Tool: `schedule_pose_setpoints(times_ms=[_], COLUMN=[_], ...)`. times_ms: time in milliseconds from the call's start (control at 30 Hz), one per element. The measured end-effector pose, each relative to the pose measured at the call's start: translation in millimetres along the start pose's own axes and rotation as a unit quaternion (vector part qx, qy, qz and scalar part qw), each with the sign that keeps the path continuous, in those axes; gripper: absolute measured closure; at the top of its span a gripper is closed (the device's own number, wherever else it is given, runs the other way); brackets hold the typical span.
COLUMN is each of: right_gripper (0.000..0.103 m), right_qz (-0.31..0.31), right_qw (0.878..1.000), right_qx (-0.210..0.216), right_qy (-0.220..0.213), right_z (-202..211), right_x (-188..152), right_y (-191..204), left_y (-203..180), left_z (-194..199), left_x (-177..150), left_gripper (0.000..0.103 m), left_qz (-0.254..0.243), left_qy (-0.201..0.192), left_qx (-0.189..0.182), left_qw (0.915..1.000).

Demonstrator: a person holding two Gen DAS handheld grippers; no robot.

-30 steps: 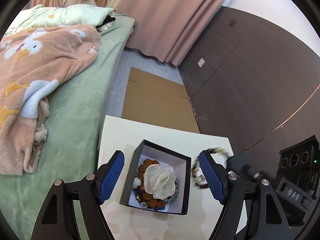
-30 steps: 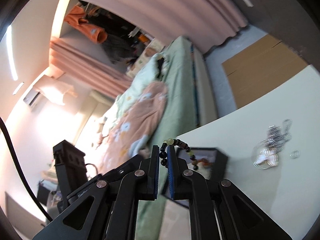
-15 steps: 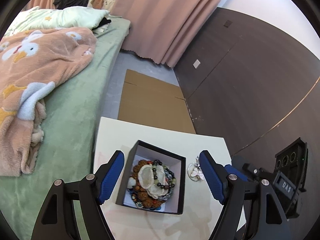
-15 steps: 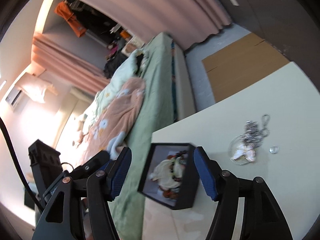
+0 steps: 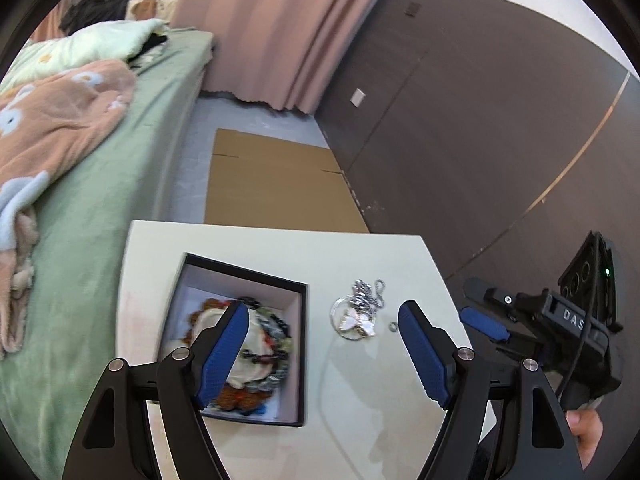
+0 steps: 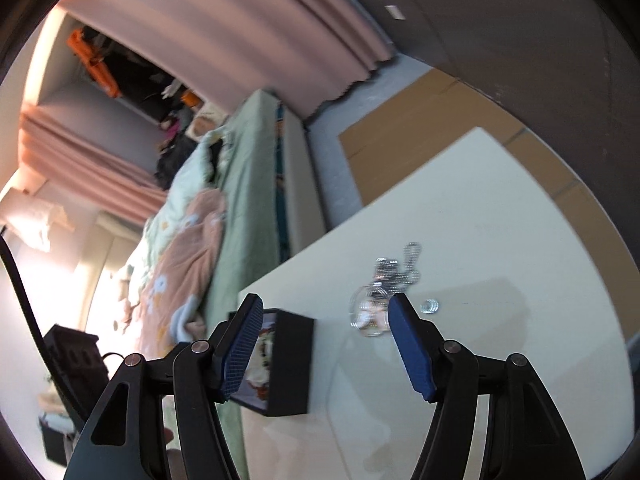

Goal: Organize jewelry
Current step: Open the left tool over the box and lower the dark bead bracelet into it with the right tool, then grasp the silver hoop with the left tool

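A black open box [image 5: 240, 280] with a white lining holds several bead bracelets [image 5: 264, 344] on the white table [image 5: 360, 256]. It also shows in the right wrist view [image 6: 292, 364]. A silver chain with a ring and pendant [image 5: 358, 312] lies to the right of the box, with a small silver ring [image 5: 393, 326] beside it. Both show in the right wrist view: the chain [image 6: 384, 288] and the small ring [image 6: 430, 306]. My left gripper [image 5: 324, 356] is open and empty above the box's right edge. My right gripper [image 6: 324, 344] is open and empty above the table.
A green bed [image 5: 100, 184] with a peach blanket [image 5: 52, 128] runs along the table's left. Flat cardboard [image 5: 276, 184] lies on the floor beyond the table. A dark wall [image 5: 480, 120] stands to the right, pink curtains [image 5: 280, 28] behind.
My right gripper opened and dropped the dark bead bracelet into the box, then drew back to the right. My left gripper shifted right, over the box's right edge.
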State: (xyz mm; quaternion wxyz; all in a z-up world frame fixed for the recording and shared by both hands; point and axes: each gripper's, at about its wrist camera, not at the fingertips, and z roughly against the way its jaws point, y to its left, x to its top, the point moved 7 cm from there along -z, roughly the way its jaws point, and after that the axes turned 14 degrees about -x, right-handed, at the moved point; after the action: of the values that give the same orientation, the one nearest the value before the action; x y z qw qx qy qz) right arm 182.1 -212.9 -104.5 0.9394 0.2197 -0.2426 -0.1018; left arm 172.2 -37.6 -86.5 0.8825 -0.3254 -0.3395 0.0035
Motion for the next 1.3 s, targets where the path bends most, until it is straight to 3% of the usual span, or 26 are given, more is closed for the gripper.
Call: schedule_pose_setpoints(times_ms=[467, 867, 1100, 1300], right_gripper=[0.038, 0.038, 0.038, 0.038], right_qz=[-0.06, -0.073, -0.107, -0.109], right_qw=[0.998, 0.996, 0.993, 0.993], right_qx=[-0.018, -0.035, -0.034, -0.023], right_qy=[0.016, 0.039, 0.044, 0.044], right_z=[7, 2, 2, 5], right_x=[25, 30, 35, 37], right_y=[-55, -83, -102, -103], left_y=[-47, -29, -25, -21], left_z=[-70, -118, -139, -148], left_x=[-20, -20, -22, -26], left_gripper=[0.025, 0.025, 0.025, 0.025], left_qz=[-0.036, -0.014, -0.003, -0.017], left_qy=[0.08, 0.134, 0.151, 0.158], left_qx=[0.0, 0.061, 0.068, 0.097], left_qw=[0.9962, 0.9889, 0.9862, 0.9825])
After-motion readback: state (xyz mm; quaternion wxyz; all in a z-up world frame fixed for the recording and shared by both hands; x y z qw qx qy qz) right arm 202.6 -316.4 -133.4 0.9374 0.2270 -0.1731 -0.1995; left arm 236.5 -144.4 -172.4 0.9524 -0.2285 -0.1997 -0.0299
